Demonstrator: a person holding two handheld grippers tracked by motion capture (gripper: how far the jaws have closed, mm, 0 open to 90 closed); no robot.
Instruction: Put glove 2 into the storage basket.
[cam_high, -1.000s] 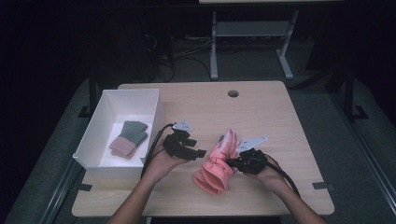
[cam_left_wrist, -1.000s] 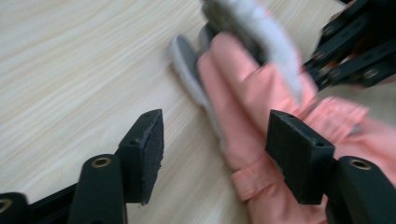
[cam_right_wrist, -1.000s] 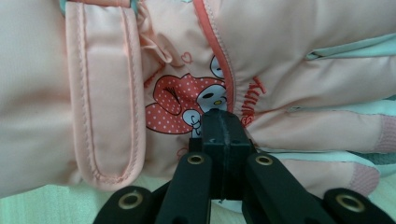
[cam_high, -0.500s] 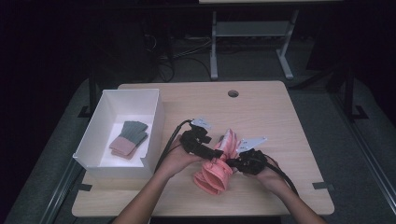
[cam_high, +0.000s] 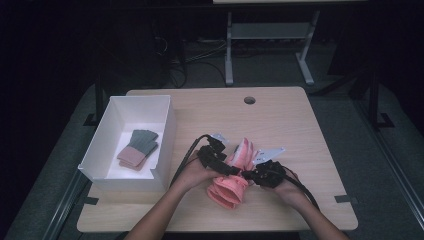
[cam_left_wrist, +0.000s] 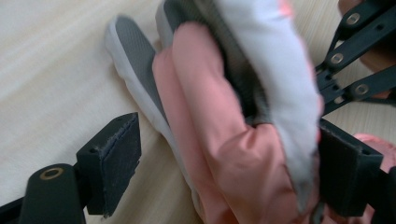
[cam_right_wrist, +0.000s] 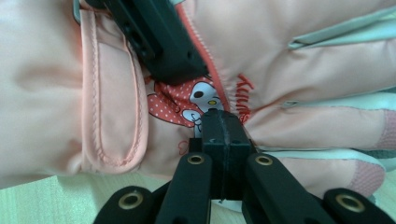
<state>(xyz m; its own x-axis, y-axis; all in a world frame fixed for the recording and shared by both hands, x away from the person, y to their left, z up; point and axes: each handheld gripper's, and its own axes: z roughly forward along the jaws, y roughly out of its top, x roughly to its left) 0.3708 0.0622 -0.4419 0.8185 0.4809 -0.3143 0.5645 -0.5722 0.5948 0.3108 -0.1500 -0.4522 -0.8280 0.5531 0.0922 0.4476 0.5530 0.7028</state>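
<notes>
A pink winter glove with grey-white finger trim lies on the wooden table near its front edge. In the left gripper view my left gripper is open and straddles the glove. A small gap shows beside its left pad. In the right gripper view my right gripper has its jaws pressed together on the glove's fabric just under a cartoon patch. From above, the left gripper and the right gripper meet over the glove.
A white bin stands at the table's left and holds folded dark green and pinkish pieces. There is a cable hole at the far edge. Black cables trail from both grippers toward the person's forearms.
My left gripper has moved right, from beside the bin to the glove, and now straddles it. The right gripper has stayed shut on the glove, which has bunched up a little.
</notes>
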